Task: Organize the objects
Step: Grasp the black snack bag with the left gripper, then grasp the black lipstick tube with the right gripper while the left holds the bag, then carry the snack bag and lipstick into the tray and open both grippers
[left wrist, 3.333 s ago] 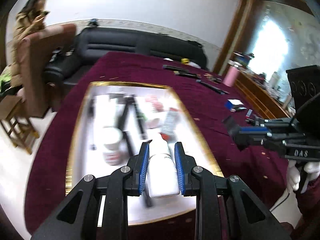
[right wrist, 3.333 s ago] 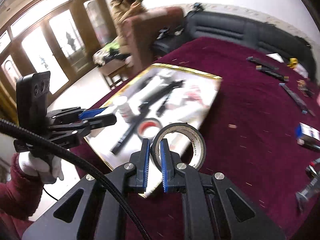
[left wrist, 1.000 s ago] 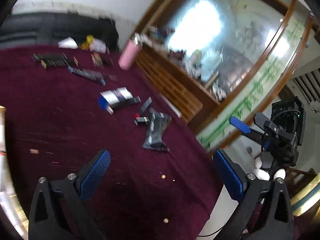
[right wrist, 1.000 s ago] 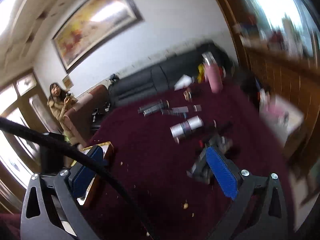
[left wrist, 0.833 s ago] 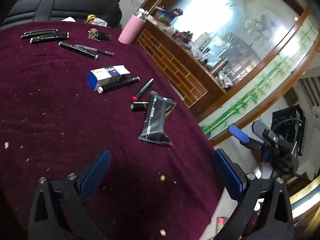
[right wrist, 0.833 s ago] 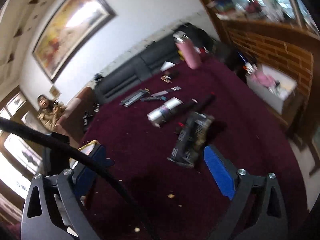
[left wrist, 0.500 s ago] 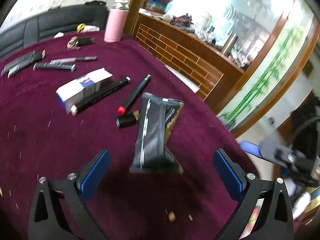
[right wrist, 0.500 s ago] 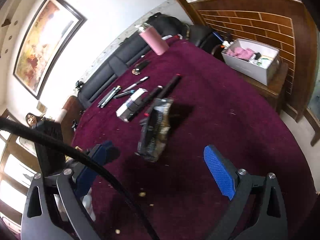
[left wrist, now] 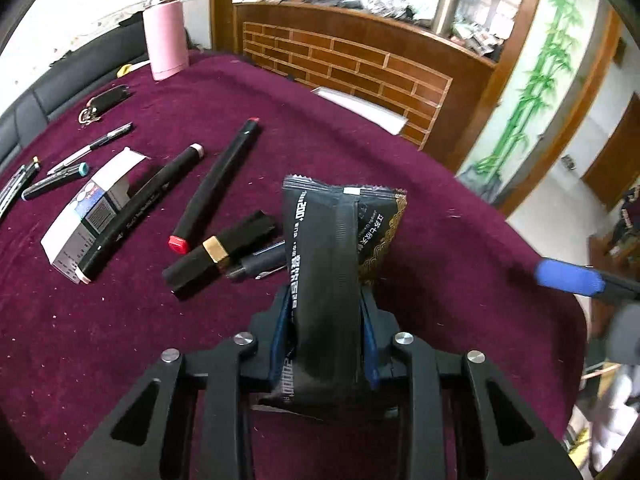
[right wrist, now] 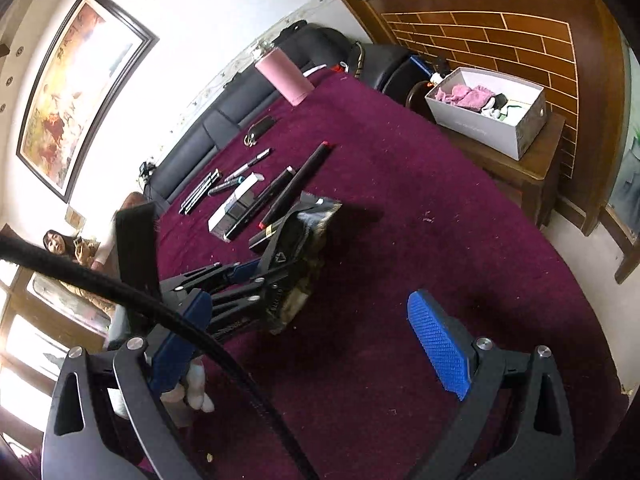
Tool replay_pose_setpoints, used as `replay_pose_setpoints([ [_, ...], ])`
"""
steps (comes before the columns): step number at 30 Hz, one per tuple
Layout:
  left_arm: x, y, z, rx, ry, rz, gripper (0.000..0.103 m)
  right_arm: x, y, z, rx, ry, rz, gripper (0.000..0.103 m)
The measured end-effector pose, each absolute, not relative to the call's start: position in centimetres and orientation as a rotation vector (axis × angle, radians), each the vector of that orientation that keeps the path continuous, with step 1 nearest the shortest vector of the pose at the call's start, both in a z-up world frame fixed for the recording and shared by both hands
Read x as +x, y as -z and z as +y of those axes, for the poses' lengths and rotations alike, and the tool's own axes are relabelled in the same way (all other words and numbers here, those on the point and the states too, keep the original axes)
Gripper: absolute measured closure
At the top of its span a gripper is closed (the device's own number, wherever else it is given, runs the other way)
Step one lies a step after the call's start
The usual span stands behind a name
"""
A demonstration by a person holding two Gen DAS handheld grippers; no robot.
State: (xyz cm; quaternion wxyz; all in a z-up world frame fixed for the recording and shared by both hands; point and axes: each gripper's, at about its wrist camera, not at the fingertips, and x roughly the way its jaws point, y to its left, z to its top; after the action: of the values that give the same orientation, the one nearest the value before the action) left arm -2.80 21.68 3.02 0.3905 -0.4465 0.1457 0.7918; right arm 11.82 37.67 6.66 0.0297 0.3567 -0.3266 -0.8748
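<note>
Black foil is what we have in our left gripper (left wrist: 326, 312): one snack packet (left wrist: 336, 248), pinched across its lower half between the two blue pads, its crimped top edge pointing away towards twelve o'clock. From the right wrist view the same packet (right wrist: 308, 236) shows only in part, the left gripper (right wrist: 280, 268) covering most of it, and we cannot tell whether its bottom edge touches the cloth.

Our right gripper (right wrist: 312, 332) holds nothing, its two blue pads spread wide apart over the maroon tablecloth (right wrist: 400, 208); a black cable crosses in front of its left pad.

Counting what lies at ten o'clock of the packet: two long black markers (left wrist: 222, 184), side by side, one with a red cap end and one with a pale end; one black lipstick with a gold band (left wrist: 218, 254); one dark pen (left wrist: 256, 266), half tucked under the packet. One small white box (left wrist: 92, 208) lies touching the pale-tipped marker. Farther out we count one teal-capped pen (left wrist: 54, 182), one silver-and-black pen (left wrist: 90, 146) and one key case (left wrist: 104, 100). More dark pens at nine o'clock are cut off by the frame edge, so their number is unclear.

One pink bottle (left wrist: 165, 40) stands upright at eleven o'clock near the far rim.
</note>
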Motion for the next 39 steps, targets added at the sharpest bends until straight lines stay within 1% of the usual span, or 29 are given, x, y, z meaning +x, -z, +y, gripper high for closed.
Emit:
replay_pose_setpoints([
  [2,-2.7,-3.3,20.7,-1.123,-2.025,0.35,0.077,11.6,-6.5,37.5,1.114,2.694,-0.988,0.003],
  [7,-2.4,-4.8,15.3,-1.126,-2.081,0.221,0.077,10.6,-6.5,36.8,1.142,2.686,-0.943,0.003],
  [8,-2.1,-5.1,13.7,-1.136,-2.098,0.187,0.077,10.3,-6.6,36.5,1.15,2.687,-0.917,0.003],
  [10,-1.9,-5.5,11.4,-1.146,-2.123,0.136,0.077,9.0,-6.8,35.3,1.18,2.687,-0.808,0.004],
  [12,-1.3,-5.8,8.8,-1.154,-2.148,0.079,0.077,7.6,-6.9,33.7,1.218,2.711,-0.632,0.006],
  [13,-1.0,-5.8,7.6,-1.157,-2.155,0.056,0.077,6.7,-6.9,32.7,1.238,2.716,-0.52,0.01],
  [14,-0.7,-5.8,6.6,-1.158,-2.165,0.035,0.077,5.7,-6.9,31.6,1.26,2.729,-0.372,0.012],
  [15,-0.2,-5.8,5.4,-1.158,-2.177,0.013,0.077,4.4,-6.8,30.2,1.286,2.751,-0.184,0.013],
  [16,0.1,-5.8,4.5,-1.157,-2.187,0.001,0.076,3.4,-6.5,29.3,1.299,2.742,-0.06,0.016],
  [17,0.5,-5.8,3.6,-1.16,-2.196,-0.01,0.076,2.4,-6.2,28.5,1.311,2.721,0.038,0.02],
  [18,0.7,-5.7,2.9,-1.164,-2.204,-0.024,0.076,1.0,-5.6,27.8,1.338,2.692,0.131,0.023],
  [19,1.0,-5.7,2.2,-1.166,-2.211,-0.046,0.076,-0.2,-5.1,27.5,1.367,2.669,0.177,0.026],
  [21,1.4,-5.5,1.0,-1.169,-2.222,-0.075,0.076,-2.2,-3.9,27.6,1.418,2.648,0.202,0.029],
  [23,1.6,-5.3,-0.1,-1.176,-2.234,-0.101,0.076,-3.8,-2.8,28.1,1.486,2.621,0.184,0.054],
  [24,1.6,-5.2,-0.5,-1.181,-2.235,-0.111,0.076,-4.3,-2.5,28.6,1.517,2.589,0.118,0.055],
  [26,1.6,-4.9,-1.2,-1.186,-2.242,-0.12,0.076,-4.4,-2.8,29.5,1.554,2.587,0.057,0.074],
  [28,1.4,-4.5,-1.6,-1.192,-2.237,-0.136,0.076,-4.1,-2.9,29.9,1.58,2.587,0.072,0.08],
  [29,1.5,-4.3,-1.9,-1.193,-2.237,-0.142,0.076,-3.9,-2.9,30.0,1.588,2.581,0.072,0.086],
  [31,1.5,-4.1,-2.1,-1.191,-2.232,-0.157,0.076,-3.5,-3.0,30.2,1.612,2.585,0.067,0.088],
  [35,1.8,-4.0,-2.4,-1.182,-2.223,-0.194,0.076,-2.8,-3.0,29.8,1.644,2.602,0.071,0.089],
  [37,2.2,-4.0,-2.6,-1.175,-2.224,-0.2,0.076,-2.7,-3.2,29.7,1.653,2.599,0.037,0.089],
  [39,2.5,-4.2,-3.1,-1.162,-2.228,-0.206,0.076,-2.1,-3.4,29.9,1.633,2.594,-0.051,0.09],
])
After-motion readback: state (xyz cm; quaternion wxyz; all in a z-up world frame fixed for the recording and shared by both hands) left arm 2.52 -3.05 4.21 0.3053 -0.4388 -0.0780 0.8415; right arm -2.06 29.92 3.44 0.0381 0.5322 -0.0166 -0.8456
